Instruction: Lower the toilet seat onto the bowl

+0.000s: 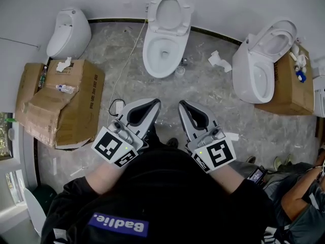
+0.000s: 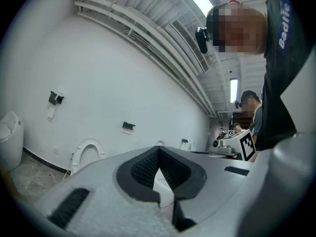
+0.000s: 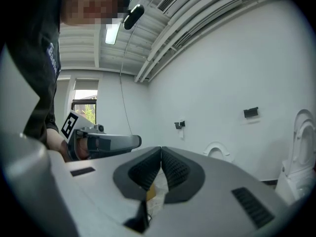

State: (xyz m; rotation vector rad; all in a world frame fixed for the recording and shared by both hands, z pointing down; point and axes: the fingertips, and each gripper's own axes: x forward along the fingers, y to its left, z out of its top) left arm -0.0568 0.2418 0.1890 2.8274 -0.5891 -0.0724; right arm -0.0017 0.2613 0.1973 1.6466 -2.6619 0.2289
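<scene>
Right claw (image 3: 161, 149) (ribbed black pads (image 3: 175, 170)) closed; glossy oval toilet seat (image 1: 185, 13) raised.

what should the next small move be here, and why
Probably carry the right gripper forward toward the raised seat straight ahead. It stands upright behind the bowl, and both that gripper and the left gripper are shut, empty and well short of it, so one must reach the seat first.
</scene>
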